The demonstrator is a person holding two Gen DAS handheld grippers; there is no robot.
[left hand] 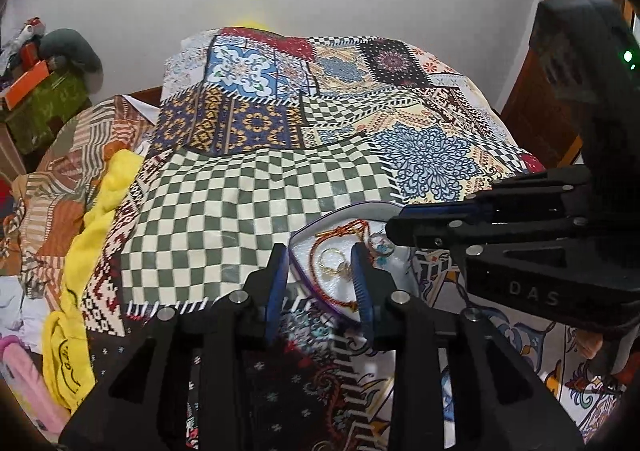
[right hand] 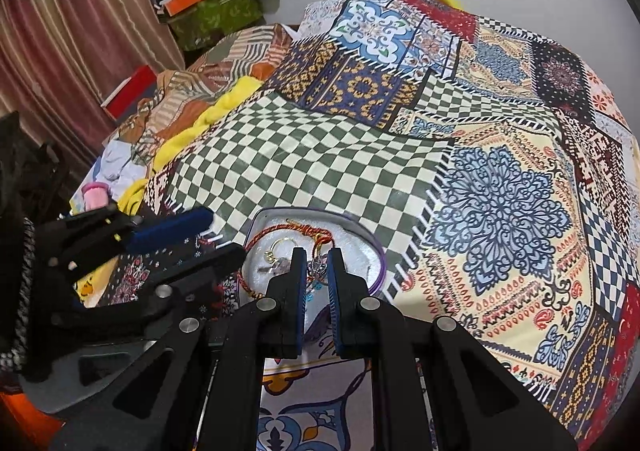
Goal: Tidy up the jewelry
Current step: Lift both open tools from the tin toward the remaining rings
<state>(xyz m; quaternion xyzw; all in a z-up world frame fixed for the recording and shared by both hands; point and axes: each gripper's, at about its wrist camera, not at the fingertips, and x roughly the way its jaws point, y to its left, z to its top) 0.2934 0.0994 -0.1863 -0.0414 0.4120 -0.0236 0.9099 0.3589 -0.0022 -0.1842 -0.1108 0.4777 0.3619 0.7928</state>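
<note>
Jewelry tray (right hand: 374, 251) rests on the bed (right hand: 320, 155), already holding a red cord bracelet (right hand: 280, 229) and gold rings (left hand: 334, 263). Right gripper (right hand: 318, 265) over the tray, jaws narrowly parted around a small silvery piece (right hand: 318, 265); grasp uncertain. Left gripper (left hand: 320, 267) released. Sorting apparently near complete.

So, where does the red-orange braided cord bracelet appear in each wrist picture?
Left wrist: red-orange braided cord bracelet, low centre, inside the purple-rimmed white tray, between the left gripper fingers.
Right wrist: bracelet, low centre, ahead of the right gripper.
Shared landmark: green-and-cream checkered patch.
</note>
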